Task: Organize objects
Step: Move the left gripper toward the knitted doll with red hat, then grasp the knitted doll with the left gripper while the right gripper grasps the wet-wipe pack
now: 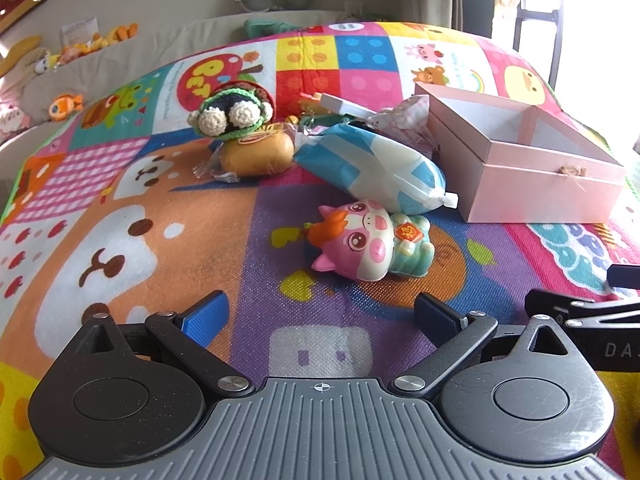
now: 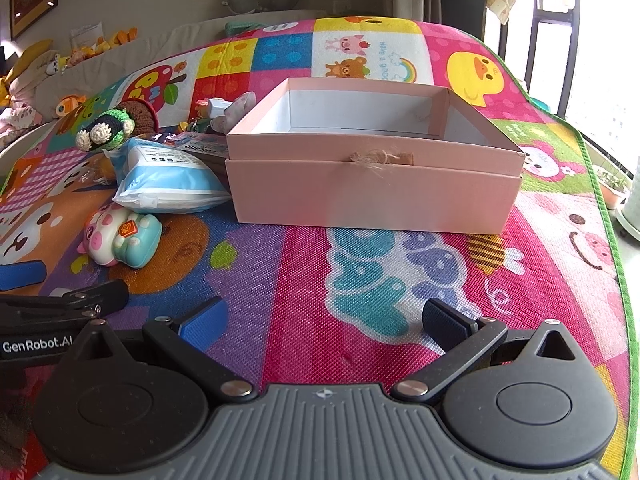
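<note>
While grippers gape, pink box (image 2: 376, 196), toys

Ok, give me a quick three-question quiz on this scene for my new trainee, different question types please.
1. True or false: the pink box already holds toys.
2. Which item lies nearest the left hand-held gripper? A) pig toy B) bread roll C) crocheted toy
3. Fill in: both the left one and the right hand-held gripper have fingers spread ____ with nothing between them.

Key: 1 false, what shows of its inside is bare. 2 A. 3 open.
</note>
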Motion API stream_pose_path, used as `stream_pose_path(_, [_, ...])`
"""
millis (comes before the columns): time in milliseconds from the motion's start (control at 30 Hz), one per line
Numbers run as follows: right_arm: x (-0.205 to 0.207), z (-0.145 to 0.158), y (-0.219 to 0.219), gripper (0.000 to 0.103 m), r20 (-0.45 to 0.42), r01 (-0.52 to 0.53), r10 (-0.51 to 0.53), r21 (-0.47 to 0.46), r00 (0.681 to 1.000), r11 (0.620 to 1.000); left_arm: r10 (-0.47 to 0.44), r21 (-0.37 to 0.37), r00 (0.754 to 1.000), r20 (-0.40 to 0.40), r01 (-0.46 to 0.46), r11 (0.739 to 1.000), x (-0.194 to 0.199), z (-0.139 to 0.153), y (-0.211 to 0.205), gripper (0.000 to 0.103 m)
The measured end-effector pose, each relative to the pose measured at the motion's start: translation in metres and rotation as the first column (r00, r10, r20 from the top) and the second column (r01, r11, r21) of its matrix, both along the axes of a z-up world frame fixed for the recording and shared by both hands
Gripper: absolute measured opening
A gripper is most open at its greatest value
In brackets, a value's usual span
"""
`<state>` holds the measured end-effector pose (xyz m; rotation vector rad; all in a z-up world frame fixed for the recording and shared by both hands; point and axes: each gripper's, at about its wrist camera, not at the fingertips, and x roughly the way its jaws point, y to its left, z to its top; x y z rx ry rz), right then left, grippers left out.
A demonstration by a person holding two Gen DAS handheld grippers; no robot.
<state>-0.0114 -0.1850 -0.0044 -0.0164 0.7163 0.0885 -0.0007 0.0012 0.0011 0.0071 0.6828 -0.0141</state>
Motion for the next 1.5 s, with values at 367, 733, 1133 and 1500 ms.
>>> stream_pose_path(367, [-0.008, 0.003, -0.005, 0.103, -0.065, -0.084, 0.084, -0.005, 0.994, 0.996, -0.005, 0.008, 0.99, 0.14, 0.004, 1.0, 0.009, 0.057, 0.04, 0.1])
stream_pose_path(733, [-0.009, 0.004, -0.008, 0.103, -0.07, -0.108, 0.107, -0.007, 0.992, 0.994, 0.14, -0.099, 0.99, 0.021, -0.138, 0.986, 0.193, 0.058, 0.085, 0.073])
stream_pose_path(1133, [0.006, 0.042, 0.037, 0.103, 0.092, -0.339, 0.347, -0.098, 0.933, 0.936, -0.007, -0.114, 1.0, 0.026, 0.01, 0.993, 0.174, 0.048, 0.111, 0.059])
stream_pose_path(1500, [0.039, 0.079, 0.078, 0.103, 0.096, -0.412, 0.422, -0.107, 0.902, 0.905, -0.025, -0.221, 0.992, -0.126, -0.004, 0.975, 0.198, 0.028, 0.12, 0.064])
